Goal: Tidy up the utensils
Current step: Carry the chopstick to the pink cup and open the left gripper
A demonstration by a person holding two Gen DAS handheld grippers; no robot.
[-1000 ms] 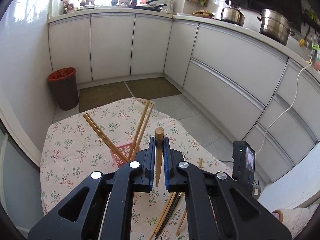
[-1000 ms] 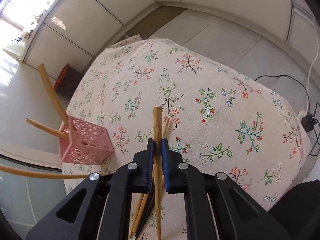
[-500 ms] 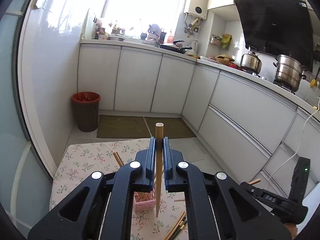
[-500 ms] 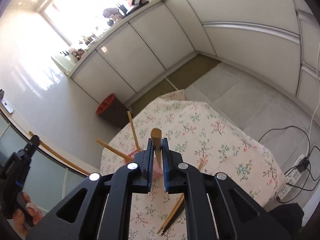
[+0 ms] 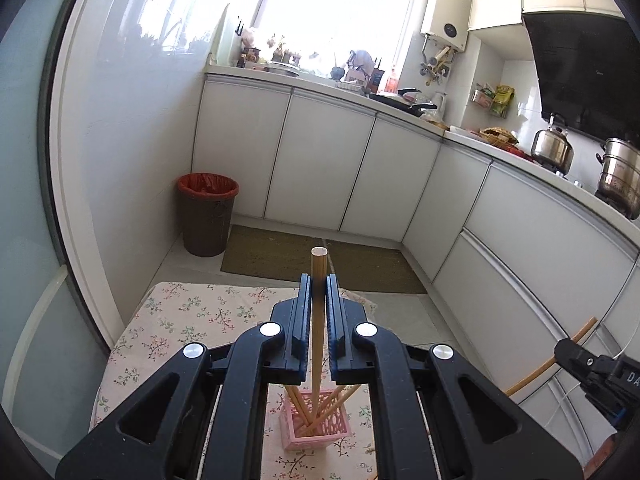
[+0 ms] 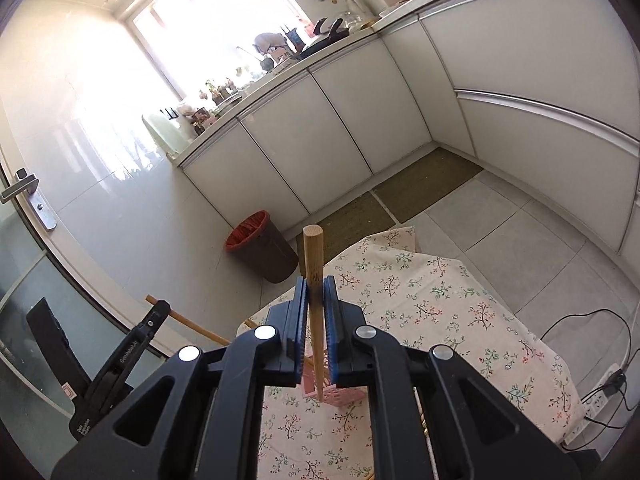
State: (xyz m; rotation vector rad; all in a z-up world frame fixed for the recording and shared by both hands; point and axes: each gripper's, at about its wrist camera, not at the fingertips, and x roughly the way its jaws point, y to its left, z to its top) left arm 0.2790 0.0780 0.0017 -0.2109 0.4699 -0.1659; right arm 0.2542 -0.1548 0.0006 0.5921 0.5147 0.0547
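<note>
Left gripper [image 5: 319, 280]: clamped on an upright chopstick [image 5: 318, 320], blunt end poking above the jaws, thin end hanging over the pink basket [image 5: 316, 428]. In the basket, several more chopsticks [image 5: 338, 398], fanned out and leaning on its rim. Basket standing on the near part of a table with a floral cloth [image 5: 180, 320].

Right gripper [image 6: 316, 280]: closed on a second chopstick [image 6: 314, 264], nearly upright and slightly tilted, lower tip in front of the pink basket [image 6: 344, 396] below. Far right in the left view, the other gripper's black body [image 5: 596, 372] with its stick slanting up beside it. Low left in the right view, likewise, the left gripper's body [image 6: 116, 364] with a stick across it.

Beyond the table: two brown mats [image 5: 280, 252] on the tiled floor, a dark bin with a red liner [image 5: 207, 216] at the far left against white cabinets [image 5: 320, 168]. On the worktop at right, a steel kettle [image 5: 552, 150] and a steel pot [image 5: 620, 176]. On the floor to the right of the table, a black cable and a power strip [image 6: 600, 400]. Loose sticks on the cloth near the lower edge, mostly hidden behind the gripper bodies.
</note>
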